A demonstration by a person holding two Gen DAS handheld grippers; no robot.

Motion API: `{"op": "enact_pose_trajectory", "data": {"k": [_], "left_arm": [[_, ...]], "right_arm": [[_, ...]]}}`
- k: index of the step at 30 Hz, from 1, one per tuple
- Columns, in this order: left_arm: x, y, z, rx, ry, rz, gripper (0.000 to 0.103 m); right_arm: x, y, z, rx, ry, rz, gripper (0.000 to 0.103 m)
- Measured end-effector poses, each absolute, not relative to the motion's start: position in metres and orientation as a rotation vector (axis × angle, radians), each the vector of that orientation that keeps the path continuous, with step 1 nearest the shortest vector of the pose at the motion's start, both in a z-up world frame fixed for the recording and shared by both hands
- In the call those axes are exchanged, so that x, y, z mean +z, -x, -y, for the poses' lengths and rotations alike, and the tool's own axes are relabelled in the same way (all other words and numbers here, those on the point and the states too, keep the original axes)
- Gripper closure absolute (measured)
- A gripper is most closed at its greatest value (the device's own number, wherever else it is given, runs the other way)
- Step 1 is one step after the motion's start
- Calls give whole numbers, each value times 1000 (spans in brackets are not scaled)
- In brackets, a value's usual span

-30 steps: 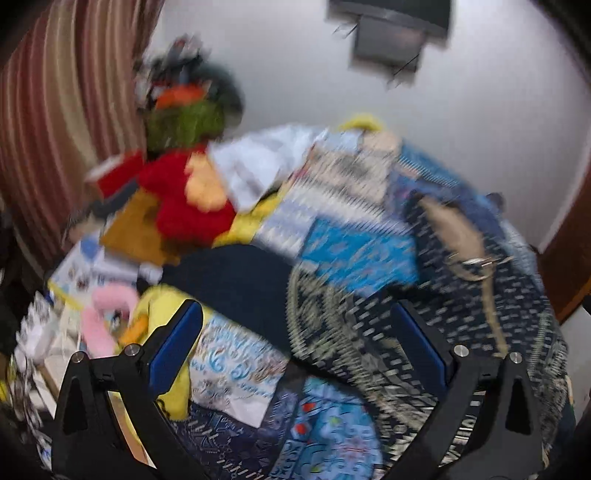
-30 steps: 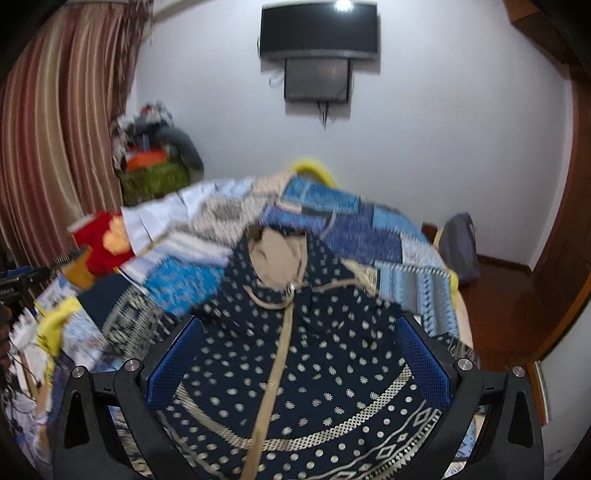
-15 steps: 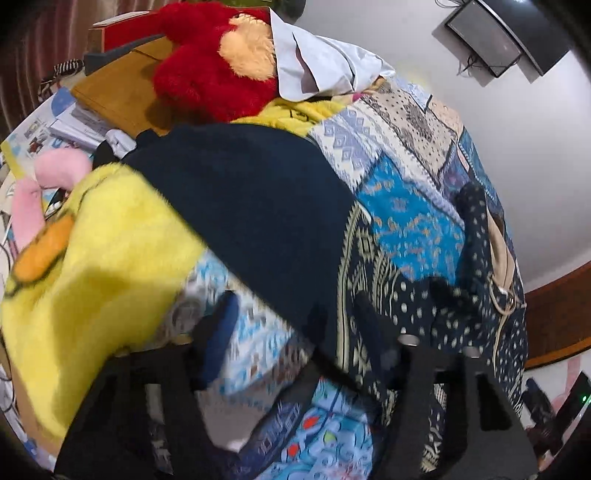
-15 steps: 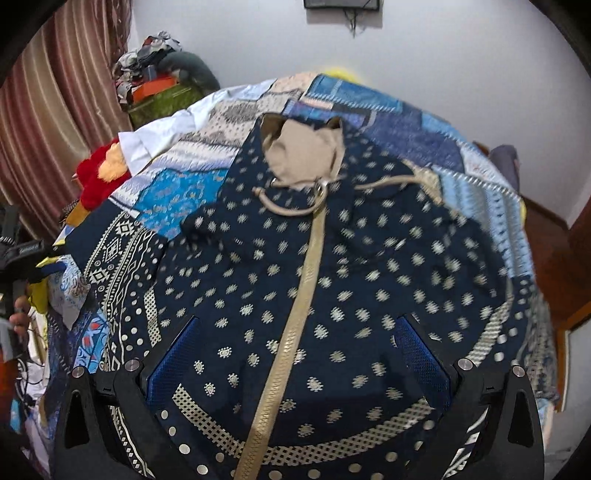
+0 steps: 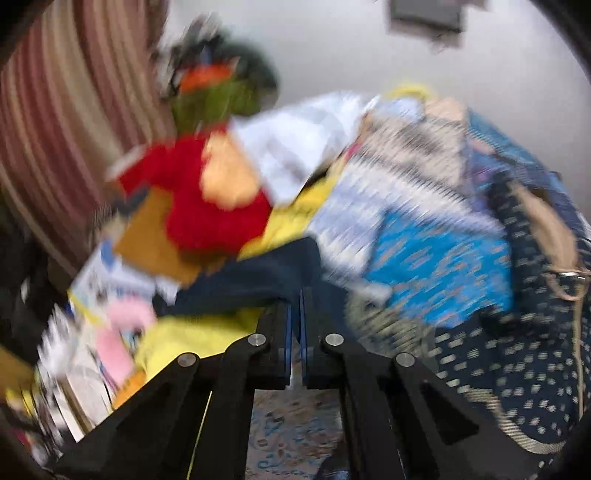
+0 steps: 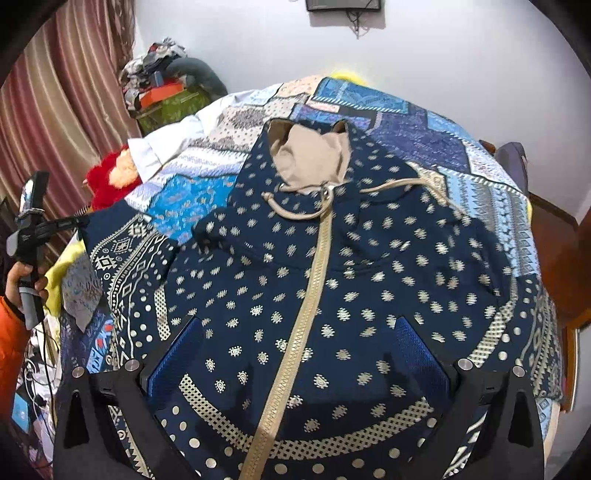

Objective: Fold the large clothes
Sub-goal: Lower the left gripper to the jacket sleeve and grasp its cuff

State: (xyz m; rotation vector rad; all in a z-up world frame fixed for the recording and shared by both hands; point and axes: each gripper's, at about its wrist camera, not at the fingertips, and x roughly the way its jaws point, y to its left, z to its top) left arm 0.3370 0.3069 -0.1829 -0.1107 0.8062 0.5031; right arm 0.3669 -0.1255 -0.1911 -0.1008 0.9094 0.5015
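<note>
A large navy hooded garment (image 6: 332, 280) with gold dots, a tan zipper band and a tan hood lining lies spread face up on the bed. My right gripper (image 6: 295, 354) is open and empty, hovering over its lower front. The garment's left sleeve (image 6: 125, 251) stretches out to the left. In the blurred left wrist view my left gripper (image 5: 294, 325) is shut at the dark sleeve end (image 5: 258, 280); the blur hides whether cloth sits between the pads. The garment body also shows in the left wrist view (image 5: 517, 354).
The bed carries a blue patchwork quilt (image 6: 424, 122). A red plush toy (image 6: 110, 177), a yellow blanket (image 5: 192, 336), a white sheet (image 5: 295, 140) and papers crowd the left side. A clothes pile (image 6: 166, 81) and striped curtain (image 6: 55, 110) stand behind. A wall-mounted TV (image 6: 343, 5) hangs ahead.
My left gripper dropped to the sleeve end, closed its jaws and has pulled back up. My right gripper moved lower and closer over the garment, still open.
</note>
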Motion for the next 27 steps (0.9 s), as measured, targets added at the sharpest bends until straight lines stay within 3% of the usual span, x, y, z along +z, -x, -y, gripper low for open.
{"op": "enact_pose_trajectory", "data": {"k": [4, 7, 17, 20, 21, 22, 23, 25, 27], "left_arm": [[-133, -334, -243, 336, -1, -663, 101], [-130, -339, -196, 212, -39, -679, 101], [-262, -348, -87, -74, -55, -1070, 100], [-278, -338, -85, -77, -49, -1112, 94], [-276, -333, -90, -76, -40, -1102, 91], [-274, -330, -95, -81, -28, -1111, 76], [-270, -327, -102, -89, -6, -1134, 49], [-259, -319, -117, -105, 31, -1135, 27], [-249, -305, -135, -89, 60, -1087, 26]], "right_arm": [[-175, -360, 139, 485, 77, -885, 0], [-162, -351, 151, 478, 58, -861, 0], [-133, -311, 190, 437, 66, -813, 0], [-133, -304, 199, 415, 85, -820, 0], [-133, -302, 202, 411, 89, -823, 0], [-134, -301, 204, 408, 93, -826, 0], [-135, -301, 205, 405, 95, -830, 0], [-138, -302, 205, 405, 98, -837, 0], [-141, -303, 202, 409, 94, -845, 0]]}}
